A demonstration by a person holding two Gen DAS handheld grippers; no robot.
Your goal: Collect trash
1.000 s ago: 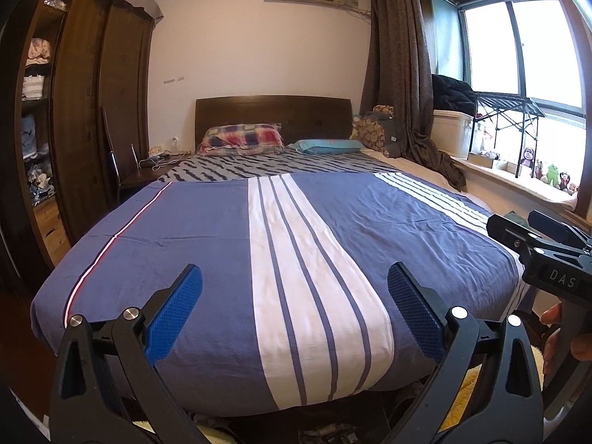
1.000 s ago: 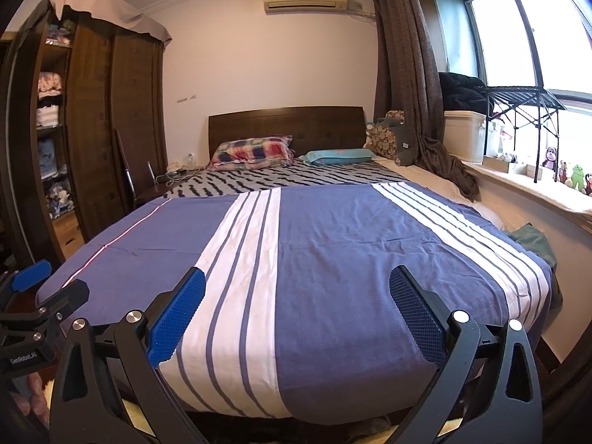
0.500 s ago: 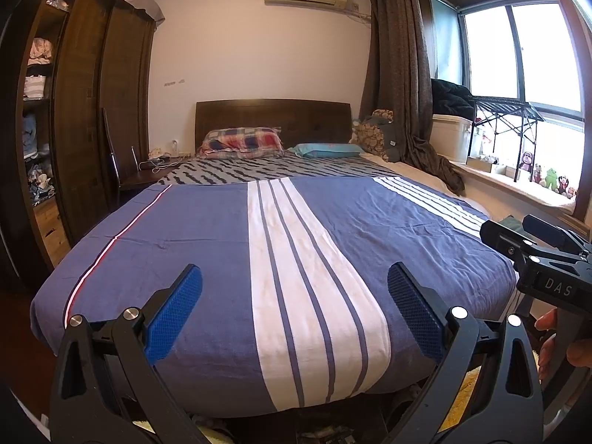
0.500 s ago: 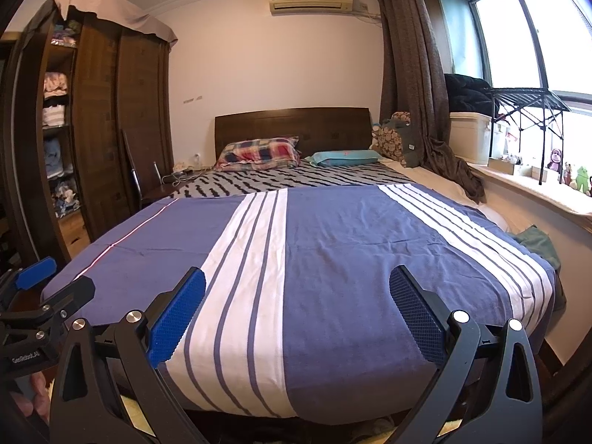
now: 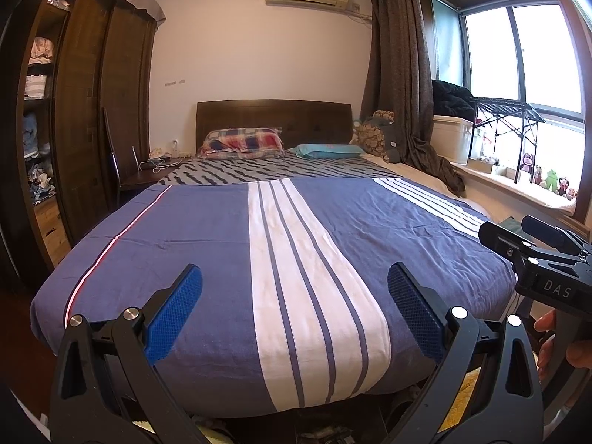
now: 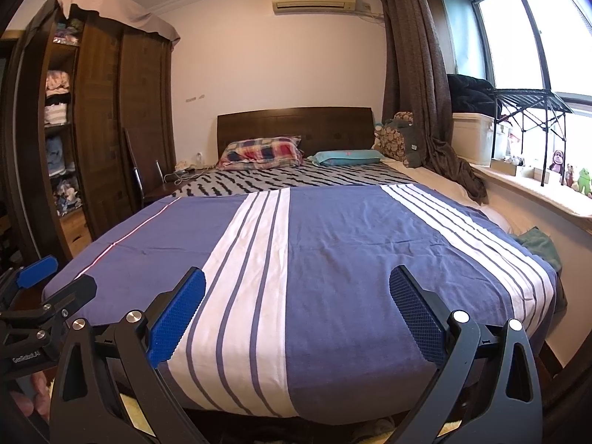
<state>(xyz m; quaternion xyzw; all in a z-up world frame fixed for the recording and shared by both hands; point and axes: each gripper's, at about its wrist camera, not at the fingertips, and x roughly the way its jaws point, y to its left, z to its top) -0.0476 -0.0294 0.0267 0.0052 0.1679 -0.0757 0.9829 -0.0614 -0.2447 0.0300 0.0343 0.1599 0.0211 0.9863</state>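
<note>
I see no trash in either view. My left gripper point(image 5: 294, 288) is open and empty, held at the foot of a bed with a blue and white striped cover point(image 5: 207, 244). My right gripper point(image 6: 296, 288) is open and empty, held beside it at the same foot edge of the cover point(image 6: 333, 244). The right gripper also shows at the right edge of the left wrist view point(image 5: 532, 255). The left gripper also shows at the left edge of the right wrist view point(image 6: 40, 292). The floor under the bed's foot is mostly hidden.
A dark wardrobe point(image 5: 92, 118) with open shelves stands left. A chair and bedside table point(image 5: 148, 174) are beside it. Pillows point(image 5: 240, 144) lie at the headboard. A window sill point(image 6: 547, 188) with toys, a white box and a black rack runs along the right. A green cloth point(image 6: 536, 244) lies by the bed.
Both grippers have drifted slightly, so the bed sits a little lower and farther in view. Both stay open and empty.
</note>
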